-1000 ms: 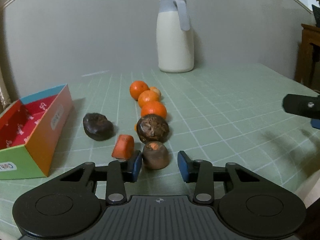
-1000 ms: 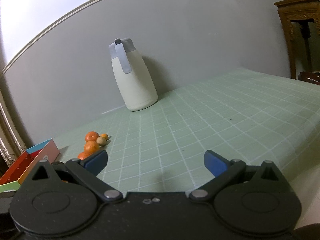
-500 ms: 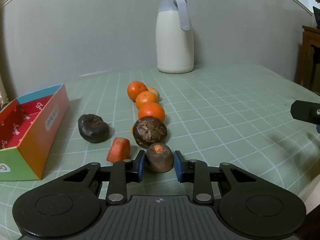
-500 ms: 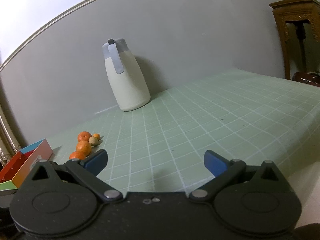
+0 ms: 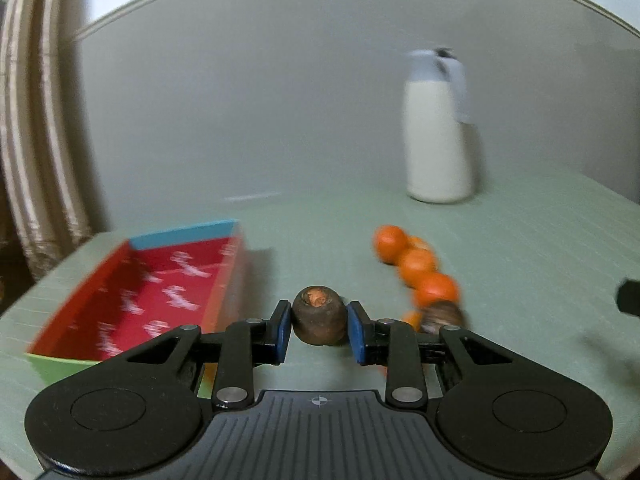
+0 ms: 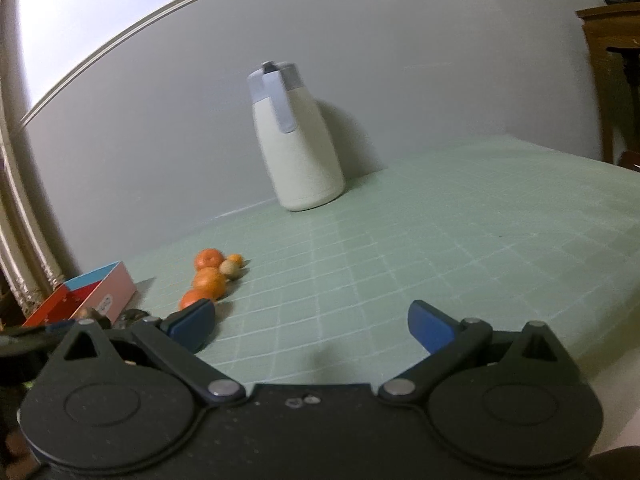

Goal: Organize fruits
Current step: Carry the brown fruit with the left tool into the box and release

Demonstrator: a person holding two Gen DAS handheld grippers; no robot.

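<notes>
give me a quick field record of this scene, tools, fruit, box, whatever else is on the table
left tool: shut on the dark brown fruit, jaws just closed on it
right tool: open, nothing between its pads
box: open, red inside, blue far wall, to the left of the held fruit, no fruit seen in it
oranges: in a row on the table, right of the held fruit
second brown fruit: at the near end of the orange row
jug: cream, upright by the wall
table: green grid cloth
</notes>
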